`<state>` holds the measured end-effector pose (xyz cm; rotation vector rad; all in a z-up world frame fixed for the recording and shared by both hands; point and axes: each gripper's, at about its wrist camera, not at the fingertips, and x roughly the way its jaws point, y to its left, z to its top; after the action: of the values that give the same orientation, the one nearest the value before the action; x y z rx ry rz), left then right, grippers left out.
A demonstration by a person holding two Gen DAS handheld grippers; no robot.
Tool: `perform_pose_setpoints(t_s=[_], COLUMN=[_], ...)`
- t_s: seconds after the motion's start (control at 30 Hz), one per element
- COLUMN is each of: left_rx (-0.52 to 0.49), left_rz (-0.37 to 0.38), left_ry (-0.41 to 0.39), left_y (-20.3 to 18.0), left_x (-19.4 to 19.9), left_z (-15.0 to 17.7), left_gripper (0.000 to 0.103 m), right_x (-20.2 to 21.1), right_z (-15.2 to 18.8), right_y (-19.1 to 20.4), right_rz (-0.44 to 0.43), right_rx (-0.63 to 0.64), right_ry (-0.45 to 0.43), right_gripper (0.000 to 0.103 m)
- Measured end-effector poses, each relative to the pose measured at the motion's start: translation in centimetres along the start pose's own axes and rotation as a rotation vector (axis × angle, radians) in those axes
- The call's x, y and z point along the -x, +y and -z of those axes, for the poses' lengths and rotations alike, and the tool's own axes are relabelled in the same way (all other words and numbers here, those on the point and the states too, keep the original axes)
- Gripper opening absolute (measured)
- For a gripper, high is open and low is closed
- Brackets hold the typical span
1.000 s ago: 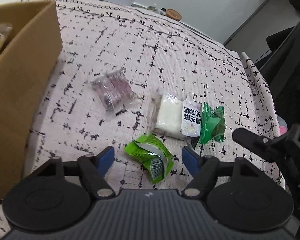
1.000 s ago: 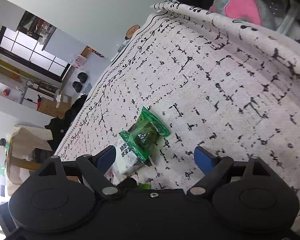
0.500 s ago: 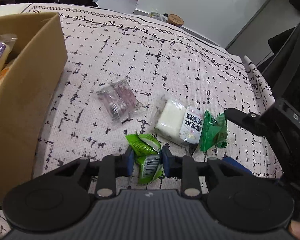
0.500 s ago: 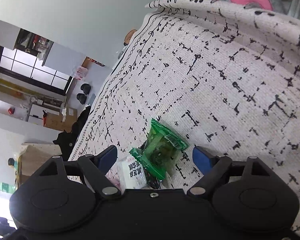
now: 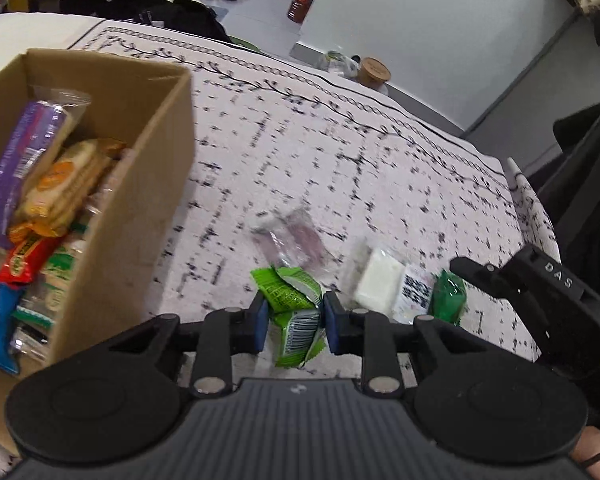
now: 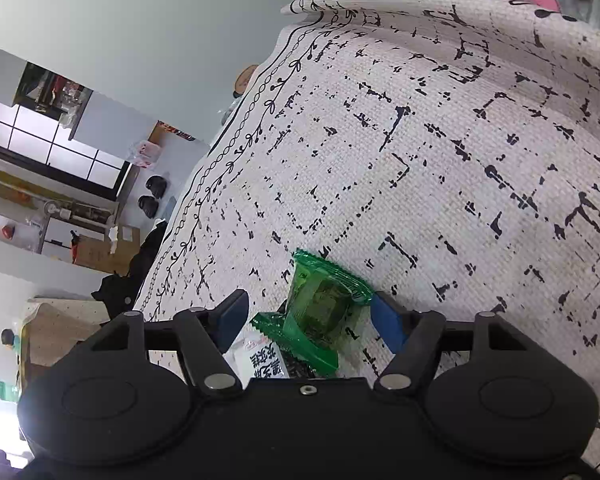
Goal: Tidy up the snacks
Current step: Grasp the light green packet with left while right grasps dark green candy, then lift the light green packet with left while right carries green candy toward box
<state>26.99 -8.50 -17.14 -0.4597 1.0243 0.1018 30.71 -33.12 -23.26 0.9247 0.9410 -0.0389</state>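
Left gripper (image 5: 293,322) clamped on light-green packet (image 5: 294,312); cardboard box (image 5: 140,184) just left. Right gripper (image 6: 306,320) closing, astride dark-green packet (image 6: 324,306), pads not yet pressing.

Just beyond the left gripper (image 5: 293,320), a clear wrapper with something purplish (image 5: 296,240) is too blurred to identify. The cardboard box (image 5: 140,208) to its left runs off the frame edge. Near the right gripper (image 6: 306,318), its body hides most of a white packet (image 6: 260,360).
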Motion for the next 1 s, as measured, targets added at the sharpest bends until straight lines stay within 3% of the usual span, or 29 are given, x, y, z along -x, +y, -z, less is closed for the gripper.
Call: perform_pose_setpoints(t_s=[0.03,0.13,0.23,0.5,0.77,1.0], left_rx=[0.009,0.022,0.022,0.050,0.061,0.058], left_rz=[0.000,0.007,0.015,0.034,0.066,0.087], left_ry=[-0.006,-0.025,-0.044,-0.069,-0.098,-0.114], left_y=[0.3,0.8,0.9,1.6,2.1,3.0], left_x=[0.2,0.8,1.5,2.8,4.9,6.9], left_z=[-0.2,-0.8,-1.2,-1.9,-2.5,-2.8], left_gripper=[0.027,0.027,0.027,0.027,0.027,0.027], right_x=[-0.1,-0.1,0.3,2.4,5.4,6.9], right_z=[-0.1,-0.1,0.1,1.3,2.1,4.1], right_y=[0.0,0.0,-0.3,0.1,2.5,5.6], right_rz=[0.009,0.056,0.050,0.070,0.011,-0.030], right_rx=[-0.004,0.005,0.005,0.051,0.124,0.192], right_ry=[0.000,-0.001,0.009,0.005,-0.020,0.011], right_gripper=[0.060,0.037,0.028,0.027,0.027,0.027])
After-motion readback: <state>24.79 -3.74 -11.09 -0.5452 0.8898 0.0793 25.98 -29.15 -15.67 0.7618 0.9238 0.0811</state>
